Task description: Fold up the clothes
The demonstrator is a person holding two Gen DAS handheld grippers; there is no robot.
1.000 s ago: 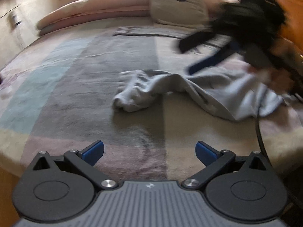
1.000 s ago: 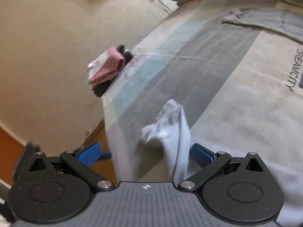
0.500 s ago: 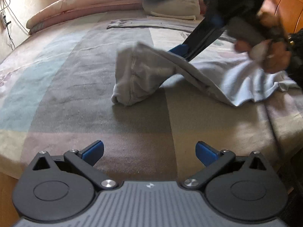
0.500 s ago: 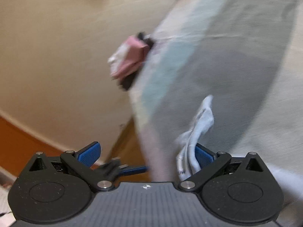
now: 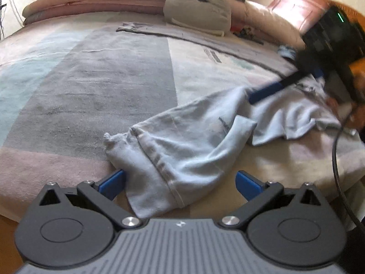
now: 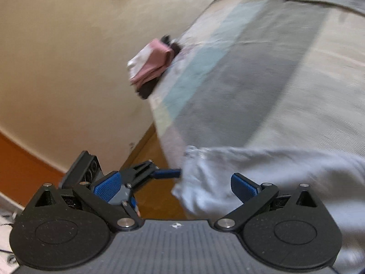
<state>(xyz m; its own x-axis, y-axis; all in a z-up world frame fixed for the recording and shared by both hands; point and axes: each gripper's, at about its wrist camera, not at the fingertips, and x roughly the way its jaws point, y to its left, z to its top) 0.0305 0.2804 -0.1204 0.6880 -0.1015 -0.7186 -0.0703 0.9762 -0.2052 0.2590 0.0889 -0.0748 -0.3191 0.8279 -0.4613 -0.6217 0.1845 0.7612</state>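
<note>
A crumpled light-blue garment (image 5: 182, 150) lies on the striped bedspread (image 5: 102, 86) near the bed's front edge. My left gripper (image 5: 180, 185) is open, and the garment's hemmed end lies between its blue pads (image 5: 111, 183). In the left wrist view my right gripper (image 5: 262, 93) hovers over the garment's far right part, blurred, with a hand behind it. The right wrist view shows the right gripper (image 6: 175, 188) open, with the pale cloth (image 6: 205, 182) lying between its fingers. There the left gripper (image 6: 159, 173) reaches the cloth's edge from the left.
A pink and white folded stack (image 6: 152, 66) sits on the bed's left edge above the beige floor (image 6: 68, 68). A grey garment (image 5: 182, 32) lies flat farther back, before a pillow (image 5: 198, 11) and a rolled pink duvet (image 5: 91, 0). A black cable (image 5: 337, 159) hangs at right.
The left gripper has moved forward until the garment's end lies between its fingers. The right gripper let the raised cloth down and shifted right over the garment.
</note>
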